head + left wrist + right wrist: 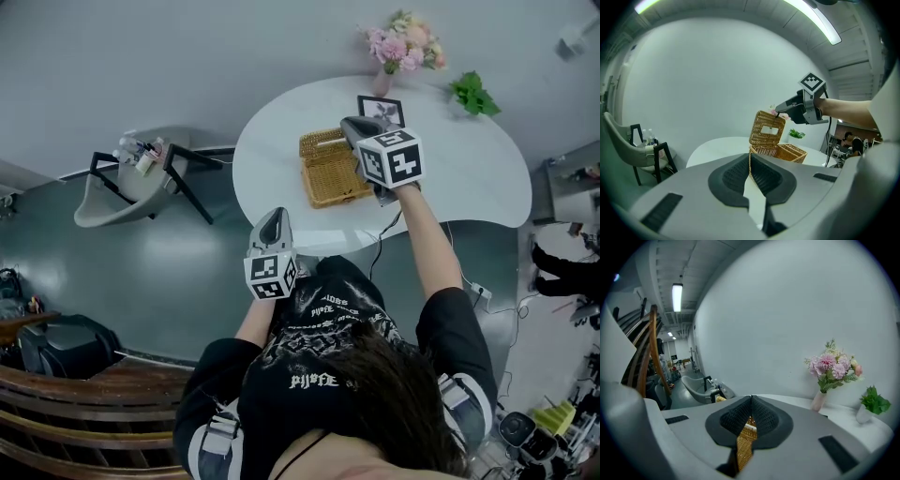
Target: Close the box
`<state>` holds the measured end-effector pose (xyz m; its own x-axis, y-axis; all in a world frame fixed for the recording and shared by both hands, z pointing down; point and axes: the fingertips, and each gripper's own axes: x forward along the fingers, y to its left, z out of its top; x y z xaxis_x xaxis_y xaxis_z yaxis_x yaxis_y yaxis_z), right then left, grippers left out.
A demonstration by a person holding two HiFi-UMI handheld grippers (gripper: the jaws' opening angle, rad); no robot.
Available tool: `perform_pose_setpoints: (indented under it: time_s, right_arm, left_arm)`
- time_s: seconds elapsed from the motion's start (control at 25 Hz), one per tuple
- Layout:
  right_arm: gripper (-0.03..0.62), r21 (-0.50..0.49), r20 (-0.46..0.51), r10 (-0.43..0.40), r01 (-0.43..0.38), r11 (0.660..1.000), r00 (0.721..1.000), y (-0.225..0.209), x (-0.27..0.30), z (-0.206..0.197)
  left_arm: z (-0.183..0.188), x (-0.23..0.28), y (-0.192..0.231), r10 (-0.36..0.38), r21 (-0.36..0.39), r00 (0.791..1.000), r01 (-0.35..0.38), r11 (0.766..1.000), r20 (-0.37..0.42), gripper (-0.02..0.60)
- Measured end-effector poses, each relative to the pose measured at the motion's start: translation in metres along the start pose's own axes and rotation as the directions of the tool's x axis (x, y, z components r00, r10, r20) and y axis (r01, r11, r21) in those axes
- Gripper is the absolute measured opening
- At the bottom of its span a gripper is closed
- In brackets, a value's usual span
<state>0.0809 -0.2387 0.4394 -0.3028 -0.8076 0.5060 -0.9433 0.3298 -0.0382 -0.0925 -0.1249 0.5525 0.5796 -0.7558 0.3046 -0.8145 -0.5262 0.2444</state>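
Slippage: your right gripper (750, 416) has its jaws pinched on the lid (767, 129), which may slam toward six o'clock. The left gripper (750, 157) has its jaws closed and empty.

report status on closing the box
Right claw shut on wicker lid, lid upright over box. Left claw shut, empty, held back. Box opening looks clear.
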Motion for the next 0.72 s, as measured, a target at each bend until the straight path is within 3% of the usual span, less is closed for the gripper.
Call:
perform_pose_setpoints:
  time_s: [0.72]
  right_arm:
    - [0.035,0.012,0.002,0.023,-0.023,1.0,1.0,0.017,-0.034,-0.034]
  left_arm:
    - [0.005,0.006,-0.024,-0.057,0.011,0.998,0.057,0.998,0.018,0.029]
